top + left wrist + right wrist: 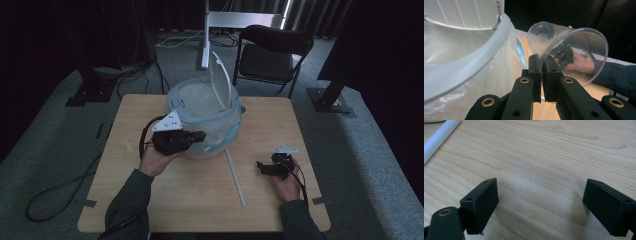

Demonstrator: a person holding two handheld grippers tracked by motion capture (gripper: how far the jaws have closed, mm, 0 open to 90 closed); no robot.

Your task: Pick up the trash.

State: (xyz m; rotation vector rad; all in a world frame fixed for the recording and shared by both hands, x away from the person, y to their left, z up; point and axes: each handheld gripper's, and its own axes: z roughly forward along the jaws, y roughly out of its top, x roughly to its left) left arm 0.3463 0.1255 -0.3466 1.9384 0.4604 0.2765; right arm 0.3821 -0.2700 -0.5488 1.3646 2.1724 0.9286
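Note:
My left gripper (541,65) is shut on the rim of a clear plastic cup (576,50), which hangs tilted with its mouth toward the camera. It is held just beside the grey rim of a small waste bin (461,72) lined with a clear bag (491,82). From above, the left gripper (198,136) points at the front of the bin (182,100), whose white lid (220,80) stands open. My right gripper (261,166) rests low over the table at the right, its jaws (541,205) open with only bare wood between them.
A white rod (235,177) lies on the wooden table (200,205) between the two hands, and its end (439,137) is near the right gripper. Behind the table stand a black folding chair (272,55) and a metal stand (205,35). Cables trail on the floor.

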